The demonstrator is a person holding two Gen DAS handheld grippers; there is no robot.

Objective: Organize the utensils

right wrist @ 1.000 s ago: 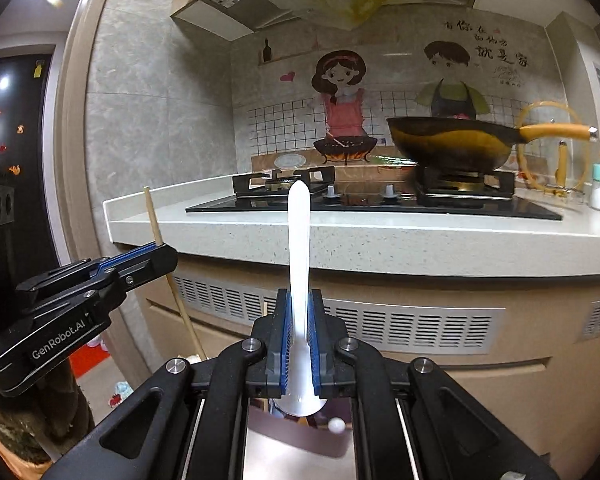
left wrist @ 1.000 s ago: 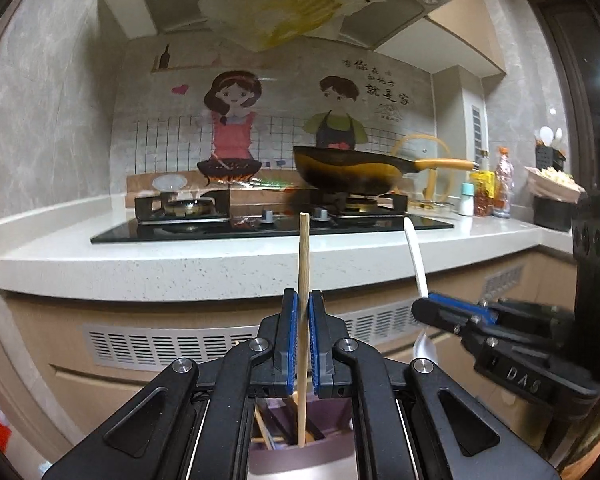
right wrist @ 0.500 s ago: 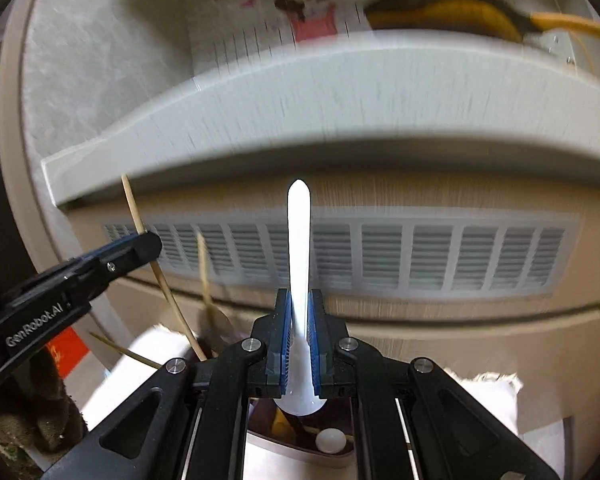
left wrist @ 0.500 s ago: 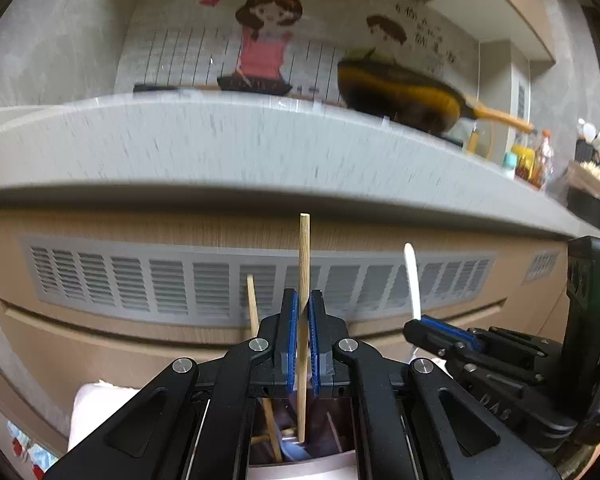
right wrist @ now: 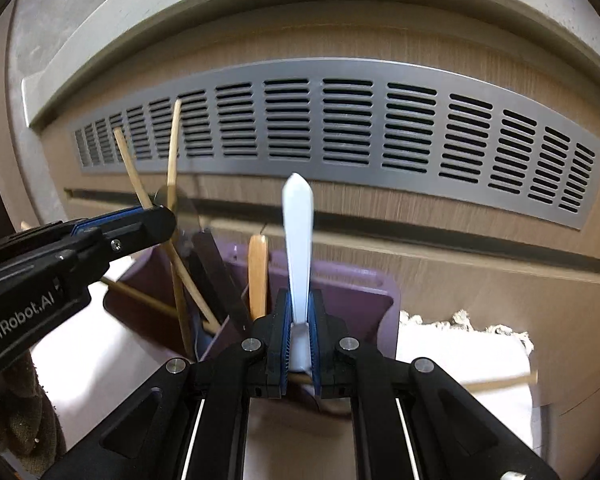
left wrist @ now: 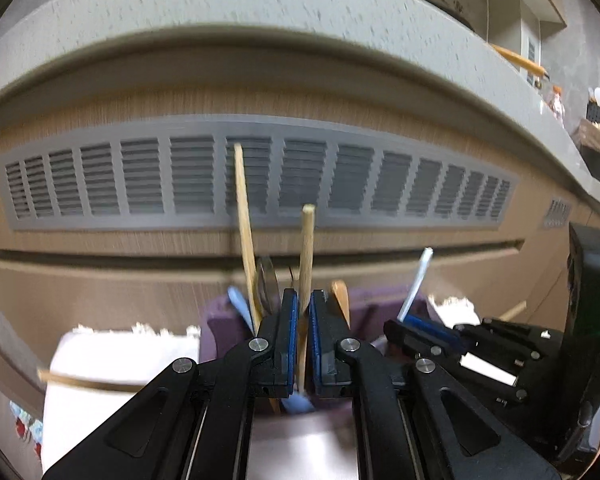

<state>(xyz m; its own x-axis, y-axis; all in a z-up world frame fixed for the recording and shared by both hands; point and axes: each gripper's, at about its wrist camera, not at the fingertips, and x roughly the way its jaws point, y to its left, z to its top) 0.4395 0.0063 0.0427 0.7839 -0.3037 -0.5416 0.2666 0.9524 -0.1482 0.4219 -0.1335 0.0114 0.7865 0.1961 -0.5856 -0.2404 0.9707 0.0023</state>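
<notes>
My left gripper (left wrist: 303,300) is shut on a wooden chopstick (left wrist: 306,248), held upright over the purple utensil holder (left wrist: 220,332); its lower end reaches down into the holder. My right gripper (right wrist: 299,300) is shut on a white plastic spoon handle (right wrist: 297,240), upright over the same holder (right wrist: 364,296). The holder has compartments with another chopstick (left wrist: 246,232), a wooden handle (right wrist: 257,272), a dark utensil (right wrist: 216,276) and a blue piece (left wrist: 240,308). The left gripper also shows in the right wrist view (right wrist: 156,220), and the right gripper in the left wrist view (left wrist: 404,322).
The holder stands on a white fringed cloth (right wrist: 460,356) in front of a wooden cabinet with a grey vent grille (right wrist: 340,120). The stone countertop edge (left wrist: 260,20) overhangs above. Loose chopsticks (left wrist: 80,380) lie on the cloth at the left and right (right wrist: 500,384).
Both grippers have dropped from counter height down to the holder, each keeping its utensil. The holder and the utensils in it have come into close view.
</notes>
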